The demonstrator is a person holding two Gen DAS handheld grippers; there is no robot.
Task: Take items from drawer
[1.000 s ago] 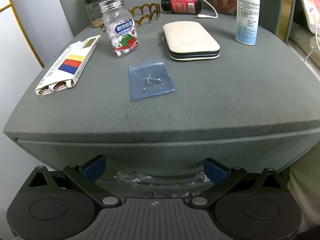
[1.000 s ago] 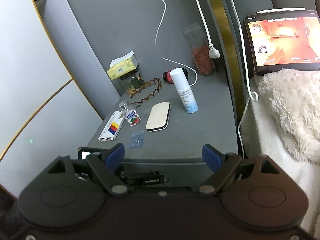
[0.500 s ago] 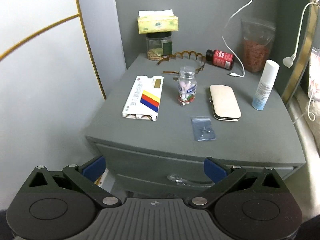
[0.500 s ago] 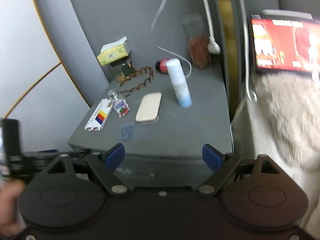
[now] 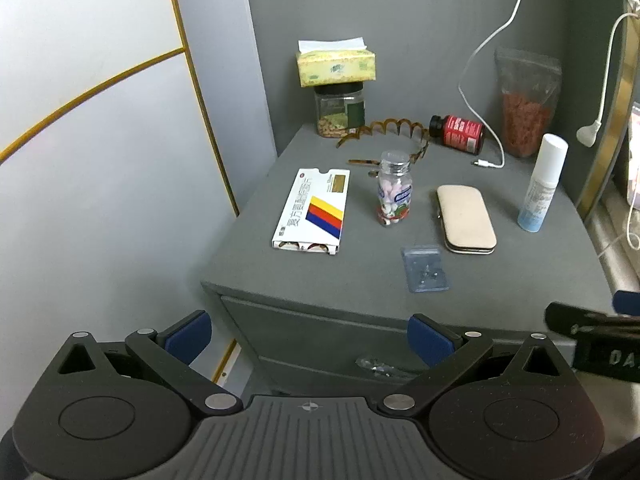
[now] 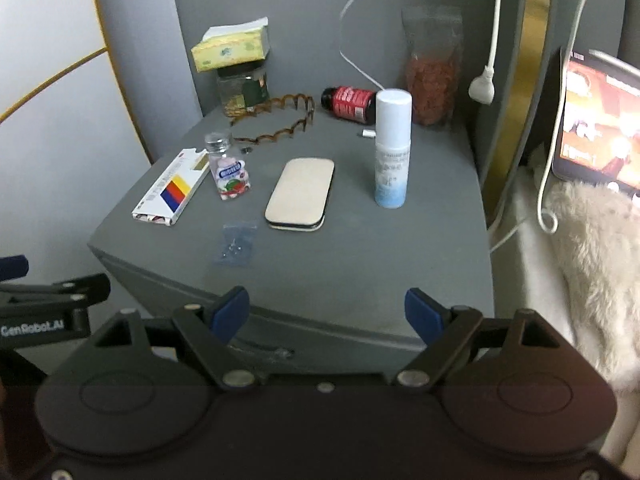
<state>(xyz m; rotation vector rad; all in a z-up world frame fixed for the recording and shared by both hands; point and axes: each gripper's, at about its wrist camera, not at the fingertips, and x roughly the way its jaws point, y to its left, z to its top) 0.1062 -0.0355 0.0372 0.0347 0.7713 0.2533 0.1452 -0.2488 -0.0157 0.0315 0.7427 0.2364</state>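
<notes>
Now both wrist views look down at a grey bedside cabinet whose worktop (image 5: 520,264) carries several items. Along its left edge lies one white medicine box (image 5: 312,211), long axis running front to back. Next comes one clear pill bottle (image 5: 394,194), upright, then one small blue zip bag (image 5: 425,269) near the front edge, one beige case (image 5: 466,219) lying front to back, and one white spray bottle (image 5: 542,184) standing toward the right edge. At the back sit one jar (image 5: 340,110) with one tissue pack on its lid, one brown wavy headband (image 5: 384,136), one red bottle on its side, and one pouch of red bits in the back right corner.

The drawer (image 5: 320,336) sits below the front edge. It looks shut or nearly so, and its contents are hidden. Something clear and crinkled (image 5: 378,365) shows at its front, below and ahead of both tongs.

The left tongs (image 5: 308,334) are spread wide and hold nothing. The right tongs (image 6: 326,314) are likewise spread wide and hold nothing. The crinkled item lies between the right tongs' fingers, so the right hand seems better lined up.
</notes>
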